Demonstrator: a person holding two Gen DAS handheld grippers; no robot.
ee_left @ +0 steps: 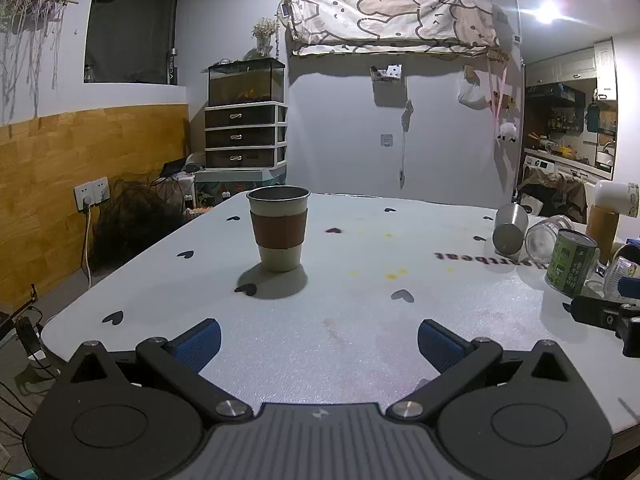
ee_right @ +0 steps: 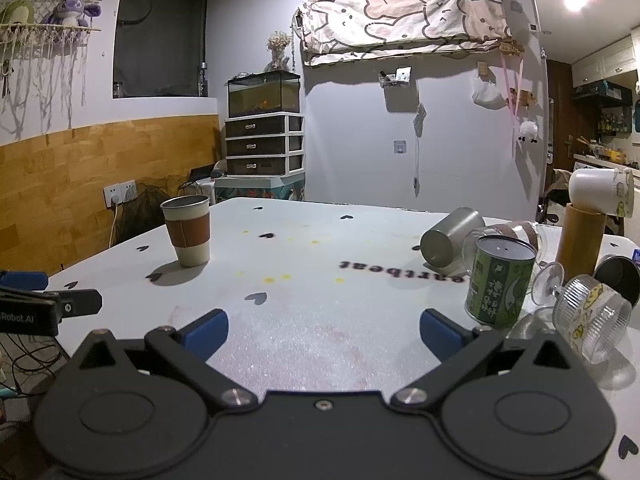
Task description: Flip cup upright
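left gripper (ee_left: 319, 340) wide, empty | right gripper (ee_right: 323, 330) wide, empty | cup (ee_left: 279, 228) upright on table (ee_left: 360, 320)

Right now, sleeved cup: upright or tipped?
Upright. The sleeved cup stands on its base on the table, open rim up, in both views.

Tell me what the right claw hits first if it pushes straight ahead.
Probably nothing: the open right claw points over bare white foam table, between the brown-sleeved cup and the green tin can. Depth is uncertain.
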